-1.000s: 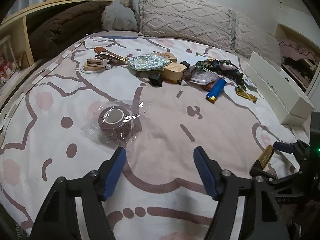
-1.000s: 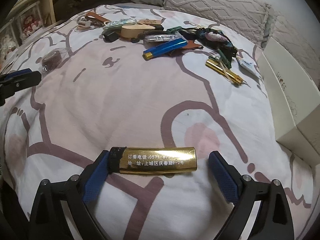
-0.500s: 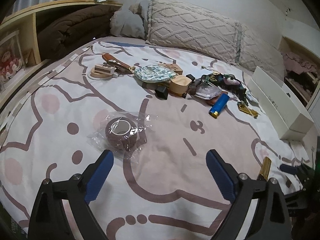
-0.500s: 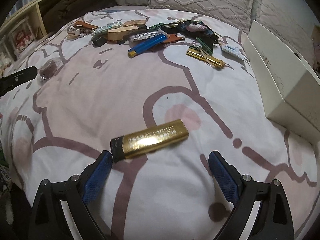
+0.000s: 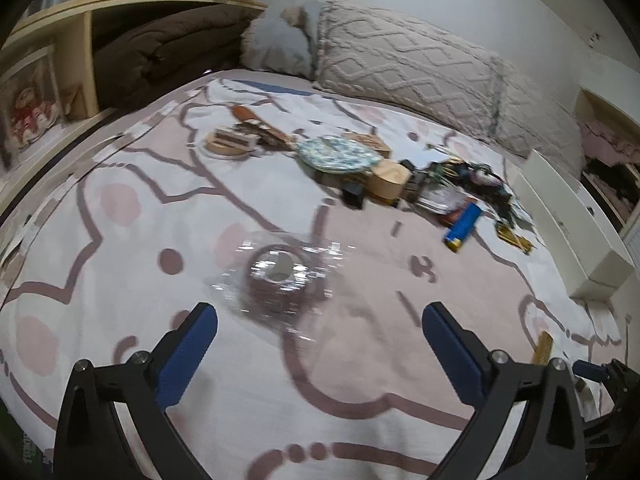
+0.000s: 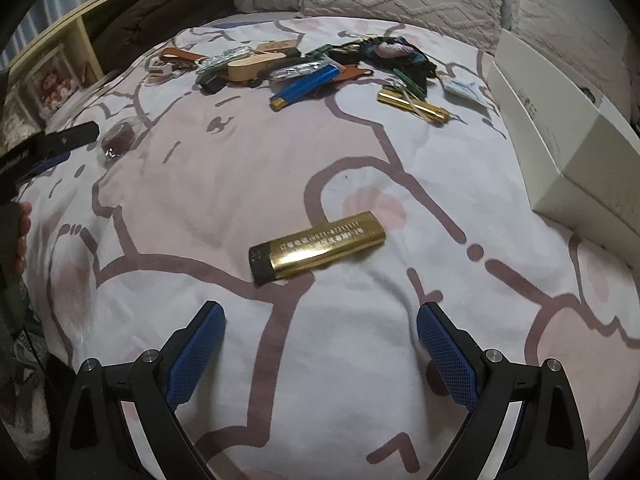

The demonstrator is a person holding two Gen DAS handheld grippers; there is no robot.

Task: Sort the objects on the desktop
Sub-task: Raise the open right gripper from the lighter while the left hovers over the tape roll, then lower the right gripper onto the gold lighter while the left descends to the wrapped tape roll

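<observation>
A gold lighter (image 6: 316,247) lies on the patterned bedspread, ahead of my open, empty right gripper (image 6: 320,354); it also shows at the right edge of the left wrist view (image 5: 542,348). A brown tape roll in clear wrap (image 5: 280,276) lies just ahead of my open, empty left gripper (image 5: 320,354), and shows small in the right wrist view (image 6: 120,138). A heap of small objects lies farther back: a blue lighter (image 6: 306,86), a second gold lighter (image 6: 414,105), a wooden case (image 5: 388,180), a patterned pouch (image 5: 338,154).
A long white box (image 6: 560,128) lies along the bed's right side. Pillows (image 5: 420,68) sit at the head. A wooden shelf with a brown blanket (image 5: 160,52) stands at the left. The left gripper's finger (image 6: 60,142) shows in the right wrist view.
Both grippers have drawn back. The right gripper let go of the gold lighter, which now lies free ahead of it. The left gripper opened wider, away from the tape roll.
</observation>
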